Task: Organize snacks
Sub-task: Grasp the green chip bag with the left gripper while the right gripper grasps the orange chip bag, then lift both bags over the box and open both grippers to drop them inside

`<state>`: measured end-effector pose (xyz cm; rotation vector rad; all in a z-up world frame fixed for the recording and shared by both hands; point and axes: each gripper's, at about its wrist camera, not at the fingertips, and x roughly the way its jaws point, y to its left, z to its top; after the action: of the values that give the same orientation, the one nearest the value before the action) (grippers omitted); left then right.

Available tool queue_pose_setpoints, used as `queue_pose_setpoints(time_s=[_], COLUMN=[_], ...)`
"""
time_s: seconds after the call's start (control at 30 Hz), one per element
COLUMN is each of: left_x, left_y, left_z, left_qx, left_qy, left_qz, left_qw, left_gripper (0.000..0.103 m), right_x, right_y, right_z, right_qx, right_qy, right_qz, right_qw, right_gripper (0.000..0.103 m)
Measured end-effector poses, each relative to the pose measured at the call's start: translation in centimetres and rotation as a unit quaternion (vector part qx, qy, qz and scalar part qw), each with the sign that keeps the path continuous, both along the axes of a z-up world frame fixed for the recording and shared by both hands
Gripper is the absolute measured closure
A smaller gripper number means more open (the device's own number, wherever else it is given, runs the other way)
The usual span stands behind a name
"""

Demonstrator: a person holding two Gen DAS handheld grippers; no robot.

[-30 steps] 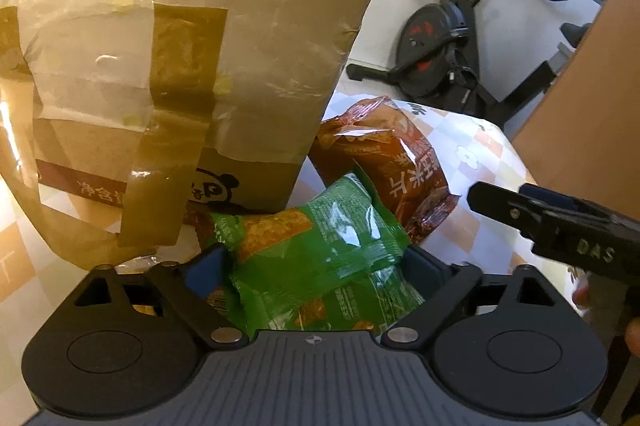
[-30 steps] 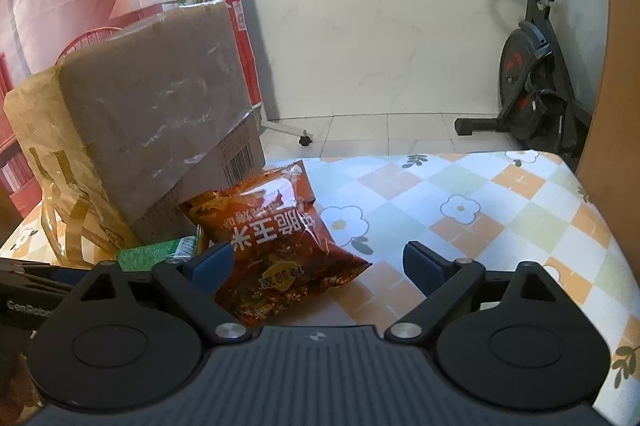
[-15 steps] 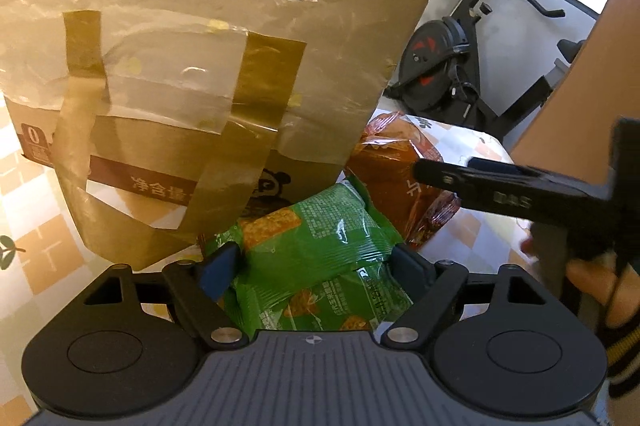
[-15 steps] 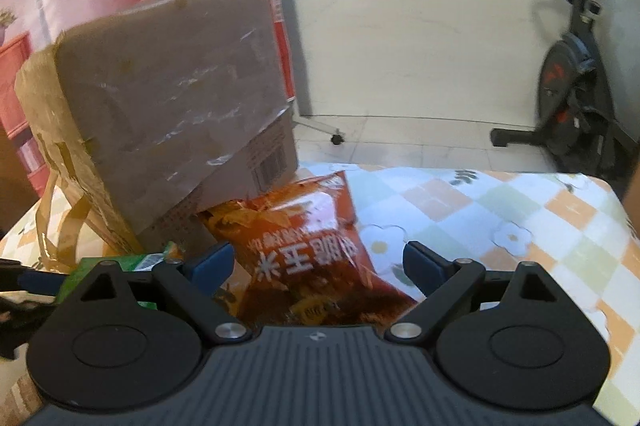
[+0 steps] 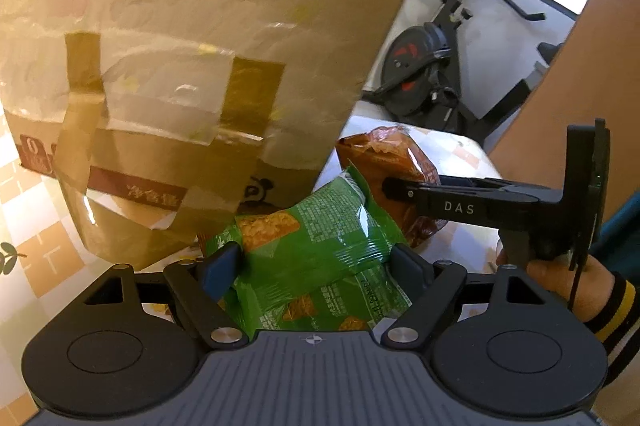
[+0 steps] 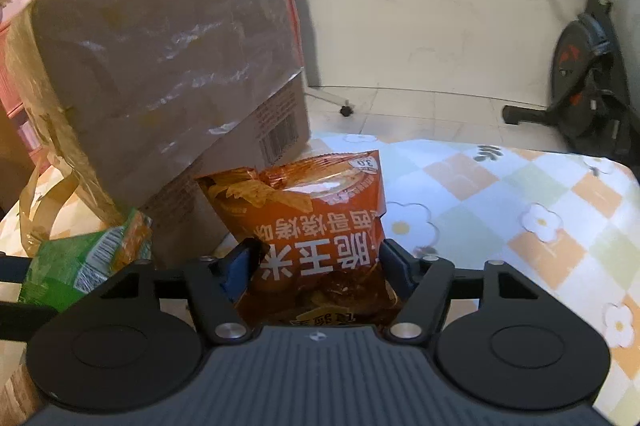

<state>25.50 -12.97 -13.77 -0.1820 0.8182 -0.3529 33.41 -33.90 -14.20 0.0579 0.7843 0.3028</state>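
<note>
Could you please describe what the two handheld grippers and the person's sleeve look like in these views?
Both grippers are matte black, with a ribbed dark grey body, two round discs, silver pivot screws and blue-padded fingers. Seen side-on, the right gripper carries white "DAS" lettering on a slim bar. The sleeve has a black cuff with yellow stripes.

My right gripper (image 6: 316, 262) has just been closing, and its pads now press both sides of the orange bag (image 6: 320, 226). A green bag (image 6: 80, 262) lies left, by the taped box (image 6: 160, 85) on the checked cloth (image 6: 520, 209).
</note>
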Motion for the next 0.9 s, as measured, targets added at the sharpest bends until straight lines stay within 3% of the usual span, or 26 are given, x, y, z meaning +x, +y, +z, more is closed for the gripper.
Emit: queue_pose_setpoints(time_s=[0.5, 0.9], left_x=[-3.0, -2.7], left_y=[-0.9, 4.2], left_z=[4.2, 10.6], left_qx=[-0.045, -0.054], left_qy=[-0.063, -0.138], left_qz=[-0.049, -0.031], left_qw=[0.9958, 0.9885], left_gripper=[0.021, 0.021], right_x=[-5.0, -8.3], right_y=[-1.9, 1.7], right_z=[6.9, 14.9], right_qx=[-0.003, -0.02], right_qy=[-0.061, -0.135], right_qz=[-0.067, -0.055], right_qw=[0.996, 0.989], right_gripper=[0.035, 0.035])
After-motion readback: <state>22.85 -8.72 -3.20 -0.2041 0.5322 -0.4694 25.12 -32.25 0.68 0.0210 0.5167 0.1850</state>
